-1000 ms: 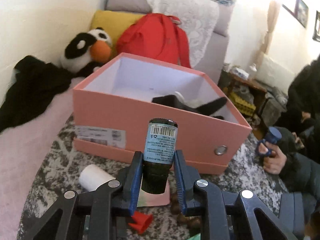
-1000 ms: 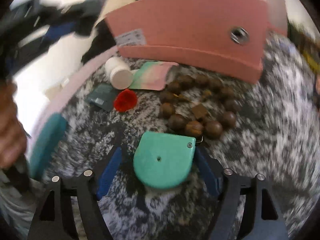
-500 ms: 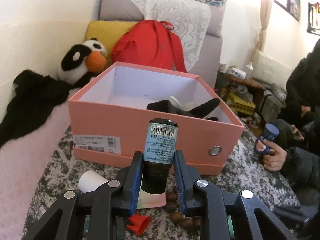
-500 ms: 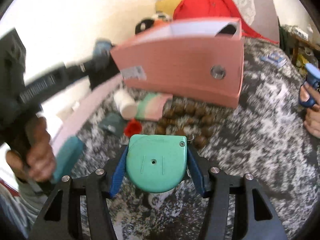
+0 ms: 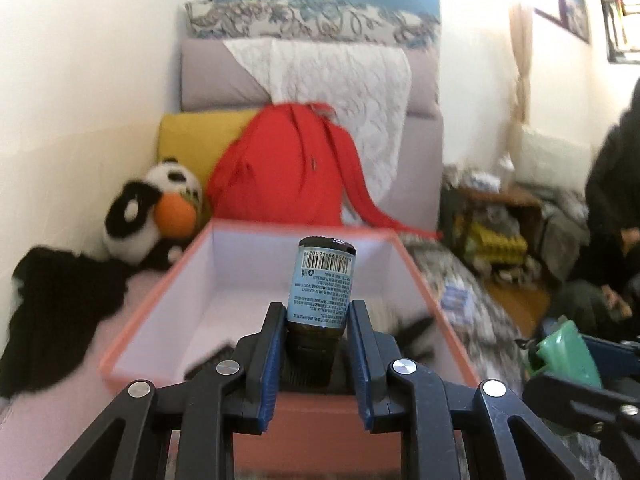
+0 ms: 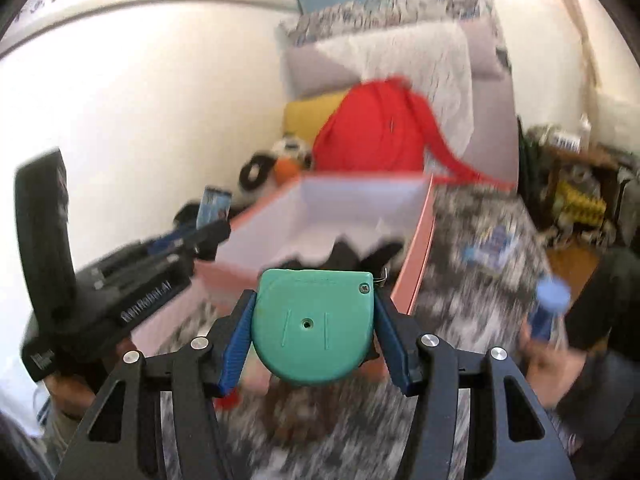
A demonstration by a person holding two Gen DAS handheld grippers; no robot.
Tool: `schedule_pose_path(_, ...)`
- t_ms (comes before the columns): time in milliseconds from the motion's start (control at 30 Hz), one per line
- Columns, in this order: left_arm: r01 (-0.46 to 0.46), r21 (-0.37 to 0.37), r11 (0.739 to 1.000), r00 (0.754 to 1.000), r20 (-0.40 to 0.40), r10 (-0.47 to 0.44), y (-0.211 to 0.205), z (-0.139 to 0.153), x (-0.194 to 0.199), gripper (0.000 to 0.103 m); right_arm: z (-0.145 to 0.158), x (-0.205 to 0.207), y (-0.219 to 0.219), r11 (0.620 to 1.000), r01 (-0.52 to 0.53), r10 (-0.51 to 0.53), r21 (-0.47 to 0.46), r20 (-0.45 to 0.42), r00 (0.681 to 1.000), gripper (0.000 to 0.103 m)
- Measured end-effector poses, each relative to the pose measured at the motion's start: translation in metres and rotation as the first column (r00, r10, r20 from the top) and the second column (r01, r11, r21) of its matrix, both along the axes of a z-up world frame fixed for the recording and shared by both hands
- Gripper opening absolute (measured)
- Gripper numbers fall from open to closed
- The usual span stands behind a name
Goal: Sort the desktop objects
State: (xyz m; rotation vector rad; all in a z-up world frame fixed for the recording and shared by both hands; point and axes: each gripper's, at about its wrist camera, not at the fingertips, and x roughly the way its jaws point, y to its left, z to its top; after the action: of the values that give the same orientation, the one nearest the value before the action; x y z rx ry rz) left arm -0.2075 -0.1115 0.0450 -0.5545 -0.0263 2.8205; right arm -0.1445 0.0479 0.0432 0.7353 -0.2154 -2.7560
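Note:
A small brown bottle (image 5: 322, 280) with a blue label stands upright between the pads of my left gripper (image 5: 318, 312), which is shut on it, over the near wall of the open pink box (image 5: 248, 264). My right gripper (image 6: 314, 298) is shut on a green tape measure (image 6: 312, 324), held up in the air in front of the box's right corner (image 6: 416, 256). The left wrist view shows the tape measure (image 5: 568, 356) low at the right. From the right wrist camera, the left gripper (image 6: 208, 228) and the bottle (image 6: 214, 204) are at the left. A black item (image 6: 360, 252) lies inside the box.
Behind the box are a red backpack (image 5: 288, 168), a penguin plush (image 5: 156, 208) and a black cloth (image 5: 60, 300). A seated person at the right holds a blue object (image 6: 548, 308). A small red object (image 6: 228, 400) lies on the grey patterned cover (image 6: 460, 300).
Both grippers rose. The right one closed on the tape measure and lifted it off the cover toward the box. The left one carried the bottle up over the box's near wall.

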Motion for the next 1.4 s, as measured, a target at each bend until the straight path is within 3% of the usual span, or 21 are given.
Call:
schedule_pose_path(200,-0.035,0.023,0.999,0.997,0.063,0.033,-0.002,-0.025,-0.039,0.025,0.008,-0.064,-0.01,0.999,0.024,-0.024,0.027,-0.006,1.0,0.061)
schedule_pose_path(500,-0.094,0.134,0.986,0.973,0.223,0.063,-0.036,-0.064,-0.079,0.027,-0.053,-0.12,-0.043,0.993,0.025,-0.039,0.116,0.123,0.992,0.061)
schedule_pose_path(567,-0.097,0.194,0.976,0.965,0.258,0.045,-0.042,-0.067,-0.082,0.054,-0.065,-0.129,-0.049,0.987,0.032,-0.06,0.159,0.171,0.983,0.065)
schedule_pose_path(600,-0.099,0.229,0.968,0.962,0.272,0.034,-0.046,-0.068,-0.083,0.08,-0.066,-0.128,-0.051,0.982,0.043,-0.074,0.182,0.17,0.983,0.075)
schedule_pose_path(633,-0.113,0.254,0.961,0.962,0.27,0.042,-0.05,-0.068,-0.082,0.086,-0.066,-0.124,-0.05,0.979,0.053,-0.083,0.195,0.151,0.985,0.08)
schedule_pose_path(800,-0.168,0.304,0.938,0.966,0.241,0.095,-0.067,-0.058,-0.072,0.088,-0.051,-0.092,-0.042,0.974,0.084,-0.097,0.211,0.052,0.994,0.09)
schedule_pose_path(967,-0.239,0.279,0.93,0.954,0.244,0.172,-0.075,-0.046,-0.063,0.088,-0.049,-0.045,-0.02,0.991,0.069,-0.076,0.115,0.061,0.995,0.09)
schedule_pose_path(1033,-0.27,0.253,0.929,0.949,0.233,0.212,-0.075,-0.04,-0.058,0.088,-0.056,-0.027,-0.013,0.996,0.05,-0.057,0.068,0.103,0.993,0.089)
schedule_pose_path(1200,-0.304,0.229,0.925,0.948,0.171,0.269,-0.067,-0.018,-0.03,0.088,-0.099,0.003,-0.003,1.0,0.012,-0.011,-0.001,0.278,0.961,0.048)
schedule_pose_path(1300,-0.341,0.213,0.916,0.94,0.099,0.327,-0.073,0.001,0.0,0.088,-0.123,0.011,0.0,0.999,0.0,0.011,-0.032,0.341,0.94,0.044)
schedule_pose_path(1400,-0.369,0.105,0.923,0.929,0.032,0.368,-0.082,0.016,0.032,0.089,-0.138,0.016,0.004,0.998,0.007,0.017,-0.063,0.379,0.925,0.044)
